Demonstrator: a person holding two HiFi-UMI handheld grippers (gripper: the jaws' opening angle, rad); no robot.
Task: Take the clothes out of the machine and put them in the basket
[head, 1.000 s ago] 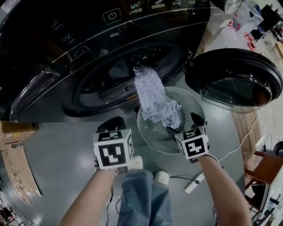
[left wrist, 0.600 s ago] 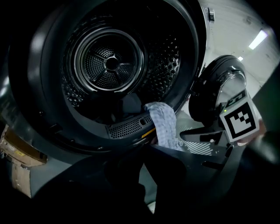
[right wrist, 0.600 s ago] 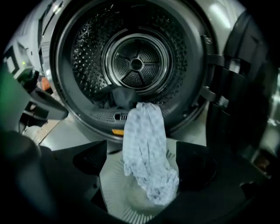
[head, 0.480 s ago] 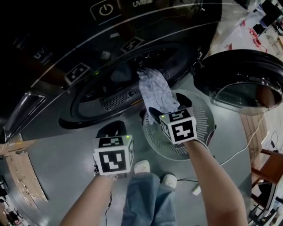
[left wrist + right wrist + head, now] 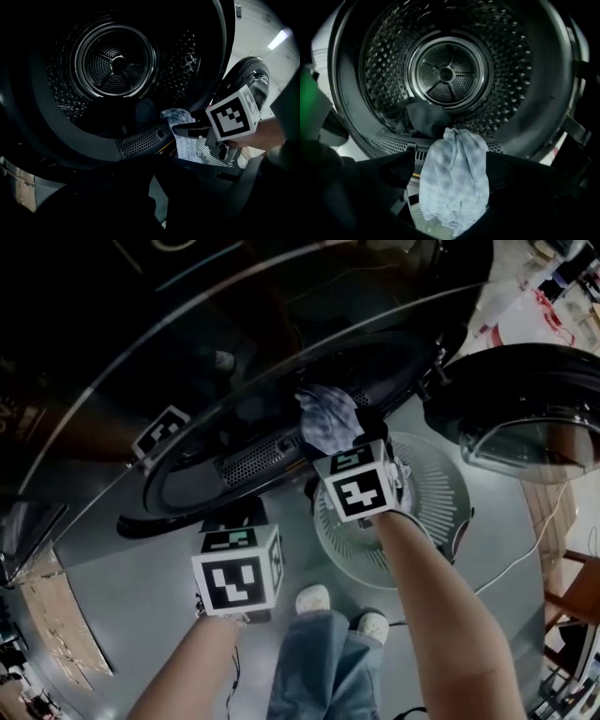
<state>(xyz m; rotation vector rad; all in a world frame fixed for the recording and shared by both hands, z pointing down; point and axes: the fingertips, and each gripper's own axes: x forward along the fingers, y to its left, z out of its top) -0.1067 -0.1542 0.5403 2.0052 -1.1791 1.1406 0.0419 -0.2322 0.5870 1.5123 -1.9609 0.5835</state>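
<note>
A pale blue checked cloth (image 5: 326, 416) hangs out of the machine's drum (image 5: 446, 72) over its front rim, with its lower end above the white slatted basket (image 5: 427, 512) on the floor. My right gripper (image 5: 339, 439) is at the rim, open wide, and the cloth (image 5: 454, 183) hangs between its fingers. A dark garment (image 5: 426, 119) lies inside the drum behind it. My left gripper (image 5: 234, 515) is shut and holds nothing, low in front of the opening. From the left gripper view, the right gripper (image 5: 190, 131) reaches the cloth (image 5: 180, 117).
The round machine door (image 5: 525, 399) stands swung open to the right, above the basket. A perforated lint grille (image 5: 255, 461) runs along the lower rim. The person's legs and white shoes (image 5: 314, 598) are below, a cable (image 5: 525, 540) and wooden furniture at the right.
My right gripper has travelled from over the basket up and left to the cloth at the drum rim, still open. The left gripper has sunk a little toward the opening.
</note>
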